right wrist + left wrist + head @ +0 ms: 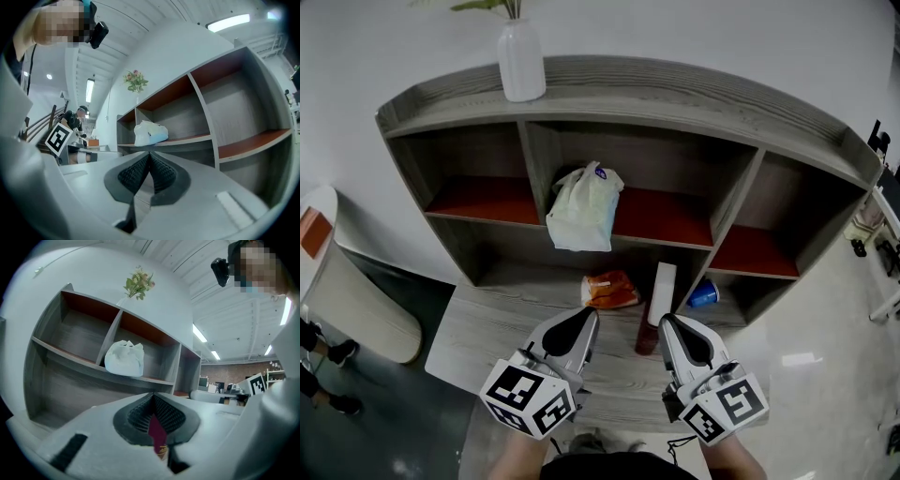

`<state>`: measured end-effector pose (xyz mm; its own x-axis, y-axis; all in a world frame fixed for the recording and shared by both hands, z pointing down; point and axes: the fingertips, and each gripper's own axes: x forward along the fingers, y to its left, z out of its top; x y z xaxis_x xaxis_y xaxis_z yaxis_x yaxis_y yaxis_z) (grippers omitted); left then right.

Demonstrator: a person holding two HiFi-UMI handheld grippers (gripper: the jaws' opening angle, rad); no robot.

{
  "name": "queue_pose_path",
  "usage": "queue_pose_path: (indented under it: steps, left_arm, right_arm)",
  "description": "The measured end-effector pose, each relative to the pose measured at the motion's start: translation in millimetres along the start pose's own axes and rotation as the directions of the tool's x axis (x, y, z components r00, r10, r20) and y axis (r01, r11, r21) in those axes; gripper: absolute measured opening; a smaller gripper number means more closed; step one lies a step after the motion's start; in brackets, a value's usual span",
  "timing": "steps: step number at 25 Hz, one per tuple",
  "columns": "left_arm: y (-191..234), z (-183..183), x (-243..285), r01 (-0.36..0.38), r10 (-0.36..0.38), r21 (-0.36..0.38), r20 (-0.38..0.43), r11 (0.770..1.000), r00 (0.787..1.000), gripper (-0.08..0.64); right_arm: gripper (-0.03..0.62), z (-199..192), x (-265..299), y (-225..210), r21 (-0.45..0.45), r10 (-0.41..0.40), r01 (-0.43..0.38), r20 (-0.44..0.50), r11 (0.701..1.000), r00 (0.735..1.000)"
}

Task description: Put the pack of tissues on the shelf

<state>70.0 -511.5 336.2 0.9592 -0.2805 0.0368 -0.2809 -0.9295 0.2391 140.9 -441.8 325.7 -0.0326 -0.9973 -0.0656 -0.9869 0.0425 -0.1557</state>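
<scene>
The pack of tissues (584,208), a white plastic-wrapped bundle, rests on the red board of the shelf's (675,98) middle compartment. It also shows in the left gripper view (124,358) and the right gripper view (150,132). Both grippers hang low in front of the shelf, well below and short of the pack. My left gripper (589,319) (153,397) is shut with nothing held. My right gripper (667,323) (149,154) is shut too, its ribbed pads meeting with nothing between them.
A white vase (522,61) with flowers stands on the shelf top. On the grey table (487,337) under the shelf lie an orange snack bag (609,289), a white upright box (662,292), a dark red bottle (647,337) and a blue cup (704,294).
</scene>
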Motion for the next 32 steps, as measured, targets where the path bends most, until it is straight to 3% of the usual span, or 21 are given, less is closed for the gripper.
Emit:
queue_pose_path:
  steps: [16,32]
  left_arm:
    - [-4.2,-29.9,-26.4,-0.058,0.057,-0.035,-0.022,0.998,0.998,-0.014]
    - [-9.7,-34.7,-29.1,-0.033,0.032,-0.033,-0.051,0.999,0.998,-0.012]
  right_arm:
    - [-0.006,-27.1,-17.2,20.5,-0.016,0.042,-0.044,-0.092,0.999,0.995]
    - [-0.006,-30.3,-17.6,22.0,-0.009,0.045,-0.046,-0.11,0.999,0.993]
